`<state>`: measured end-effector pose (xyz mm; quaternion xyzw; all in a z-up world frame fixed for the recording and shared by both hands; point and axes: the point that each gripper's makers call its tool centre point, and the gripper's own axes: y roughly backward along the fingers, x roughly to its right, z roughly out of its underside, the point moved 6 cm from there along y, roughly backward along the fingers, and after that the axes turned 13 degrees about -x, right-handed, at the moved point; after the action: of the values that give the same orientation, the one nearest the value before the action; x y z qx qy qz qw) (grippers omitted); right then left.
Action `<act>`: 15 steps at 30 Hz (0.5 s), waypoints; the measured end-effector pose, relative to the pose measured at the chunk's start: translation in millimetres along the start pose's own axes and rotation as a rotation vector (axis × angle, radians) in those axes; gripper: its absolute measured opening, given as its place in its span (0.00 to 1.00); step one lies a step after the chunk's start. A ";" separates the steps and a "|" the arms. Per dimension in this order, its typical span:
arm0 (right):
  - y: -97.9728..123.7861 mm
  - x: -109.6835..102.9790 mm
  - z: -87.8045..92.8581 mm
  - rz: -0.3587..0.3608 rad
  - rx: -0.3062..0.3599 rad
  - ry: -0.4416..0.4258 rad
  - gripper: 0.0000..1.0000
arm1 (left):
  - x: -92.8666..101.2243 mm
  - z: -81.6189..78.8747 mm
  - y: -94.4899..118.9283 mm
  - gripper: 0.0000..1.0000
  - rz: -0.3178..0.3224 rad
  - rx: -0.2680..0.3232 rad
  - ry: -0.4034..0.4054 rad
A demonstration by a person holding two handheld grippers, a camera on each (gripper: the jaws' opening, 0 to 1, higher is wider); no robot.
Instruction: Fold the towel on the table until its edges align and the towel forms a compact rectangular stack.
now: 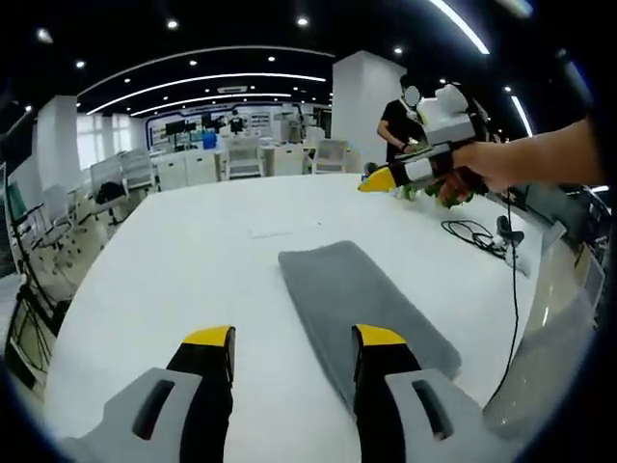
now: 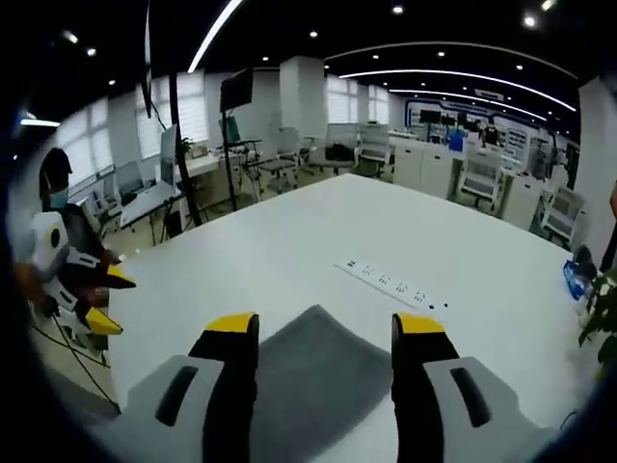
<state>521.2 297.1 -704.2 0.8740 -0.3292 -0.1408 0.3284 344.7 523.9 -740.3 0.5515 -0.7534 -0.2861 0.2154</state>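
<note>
One grey towel point(image 1: 362, 304) lies folded into a long strip on the white bench point(image 1: 193, 260), the sole cloth there. Two tools hang above it, each with two yellow-tipped jaws spread apart and grasping nothing. The left tool point(image 1: 294, 338) hovers over the towel's near end, its right jaw above the cloth. The right tool point(image 2: 326, 325) straddles the other end. One power strip point(image 2: 390, 282) sits further along the bench, and one black cable point(image 1: 479, 235) coils near the edge.
</note>
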 end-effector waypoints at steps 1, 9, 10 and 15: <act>1.5 0.4 2.4 -0.003 0.001 -0.002 0.55 | 0.8 -2.1 -0.8 0.50 0.003 0.001 -0.002; 15.6 3.2 31.2 -0.013 0.009 -0.022 0.55 | 4.2 -22.7 -4.1 0.50 0.017 0.035 -0.011; 18.6 -0.5 35.1 -0.013 0.008 -0.026 0.55 | 4.2 -23.0 -4.4 0.50 0.018 0.036 -0.013; 29.6 -10.8 60.5 -0.020 -0.003 -0.041 0.56 | 5.4 -23.7 -2.4 0.50 0.027 0.029 -0.022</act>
<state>470.9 258.4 -729.2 0.8736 -0.3270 -0.1626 0.3216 360.0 513.6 -724.3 0.5410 -0.7672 -0.2783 0.2029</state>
